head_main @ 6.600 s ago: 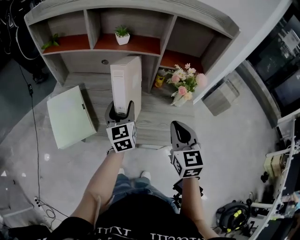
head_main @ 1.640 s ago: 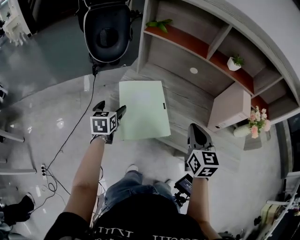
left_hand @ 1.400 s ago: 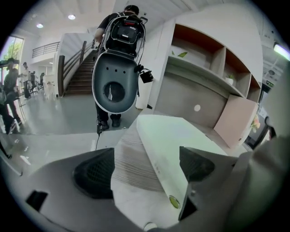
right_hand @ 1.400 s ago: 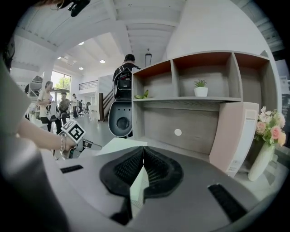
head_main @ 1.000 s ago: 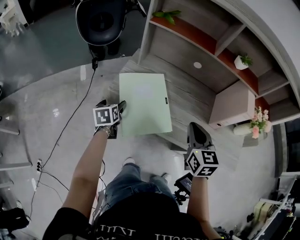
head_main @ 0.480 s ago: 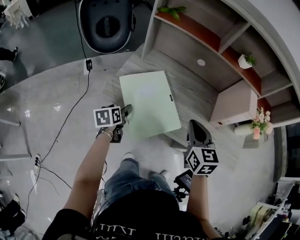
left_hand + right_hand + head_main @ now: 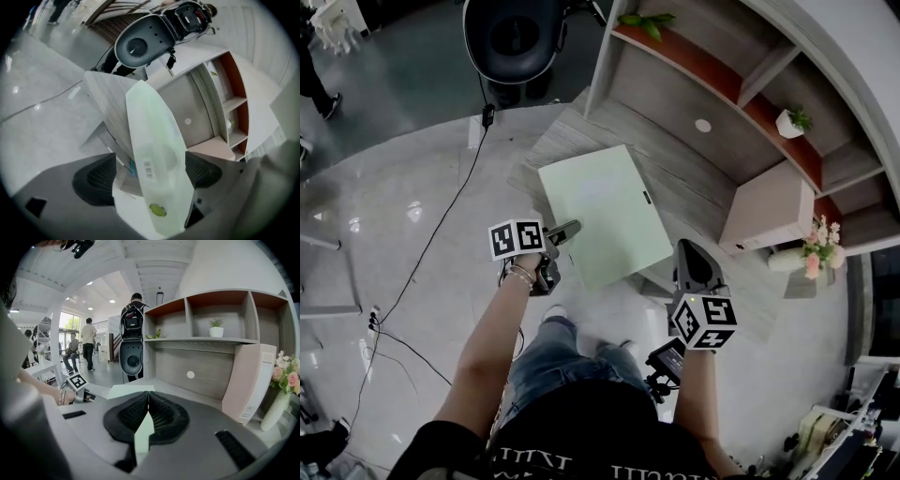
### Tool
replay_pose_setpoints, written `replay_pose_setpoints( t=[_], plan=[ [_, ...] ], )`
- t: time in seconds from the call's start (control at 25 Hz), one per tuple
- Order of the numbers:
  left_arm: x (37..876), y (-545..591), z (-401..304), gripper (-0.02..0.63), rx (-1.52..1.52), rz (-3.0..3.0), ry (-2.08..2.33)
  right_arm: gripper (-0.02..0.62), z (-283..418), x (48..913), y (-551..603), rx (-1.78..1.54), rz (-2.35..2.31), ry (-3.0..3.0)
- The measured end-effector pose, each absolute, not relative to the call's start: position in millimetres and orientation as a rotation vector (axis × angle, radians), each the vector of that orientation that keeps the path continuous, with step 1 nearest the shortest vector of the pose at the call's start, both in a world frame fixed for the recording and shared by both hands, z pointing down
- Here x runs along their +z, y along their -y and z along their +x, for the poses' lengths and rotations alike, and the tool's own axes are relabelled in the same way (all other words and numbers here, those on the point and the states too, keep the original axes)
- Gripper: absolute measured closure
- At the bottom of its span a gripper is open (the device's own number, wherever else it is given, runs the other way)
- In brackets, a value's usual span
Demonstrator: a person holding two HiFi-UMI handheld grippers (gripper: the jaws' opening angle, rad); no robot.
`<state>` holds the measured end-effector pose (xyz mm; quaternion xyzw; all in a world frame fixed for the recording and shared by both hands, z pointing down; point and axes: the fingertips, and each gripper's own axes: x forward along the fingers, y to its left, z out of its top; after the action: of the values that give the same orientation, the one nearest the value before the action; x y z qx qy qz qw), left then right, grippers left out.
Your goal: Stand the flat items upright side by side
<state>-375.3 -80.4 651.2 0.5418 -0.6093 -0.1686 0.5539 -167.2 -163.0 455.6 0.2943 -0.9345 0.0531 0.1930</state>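
Folder (image 7: 605, 214), pale green, lies flat on the counter (image 7: 694, 187) at 12 o'clock. Its edge sits between the wide, just-opening fingers of the left gripper (image 7: 565, 231). The right gripper (image 7: 689, 251), at 4 o'clock, has its fingers together and empty. Glossy floor (image 7: 403, 225) at 9 o'clock.

The green folder (image 7: 605, 214) lies flat on the surface (image 7: 694, 202), its near end overhanging. The pink folder (image 7: 766, 211) stands upright.

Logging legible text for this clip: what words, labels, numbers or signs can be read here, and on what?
No text here can be read.
barcode label on the green folder: too blurred.
side label on the pink box: too small.
Print on the person's shirt: illegible.
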Motion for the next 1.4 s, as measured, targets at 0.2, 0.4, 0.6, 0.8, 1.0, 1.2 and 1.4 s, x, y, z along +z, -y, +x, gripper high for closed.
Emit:
replay_pose_setpoints(
  t=[0.2, 0.4, 0.6, 0.8, 1.0, 1.2, 1.4],
  plan=[
    [661, 101, -372, 0.152, -0.563, 1.161, 1.375, 0.580, -159, 458, 161, 0.160, 0.869, 2.593],
    [670, 106, -366, 0.152, -0.523, 1.172, 1.379, 0.580, -155, 465, 155, 0.170, 0.906, 2.566],
    [674, 93, -365, 0.146, -0.506, 1.216, 1.359, 0.580, -158, 465, 153, 0.169, 0.921, 2.567],
    [672, 82, -360, 0.147, -0.597, 1.269, 1.251, 0.580, -163, 466, 148, 0.172, 0.928, 2.572],
    [663, 87, -355, 0.245, -0.724, 1.307, 1.131, 0.579, -158, 472, 140, 0.185, 0.934, 2.563],
    [661, 77, -350, 0.282, -0.694, 1.276, 1.168, 0.580, -145, 474, 138, 0.197, 0.957, 2.557],
    [644, 67, -359, 0.295, -0.687, 1.268, 1.269, 0.580, -138, 463, 135, 0.195, 0.967, 2.571]
  ],
)
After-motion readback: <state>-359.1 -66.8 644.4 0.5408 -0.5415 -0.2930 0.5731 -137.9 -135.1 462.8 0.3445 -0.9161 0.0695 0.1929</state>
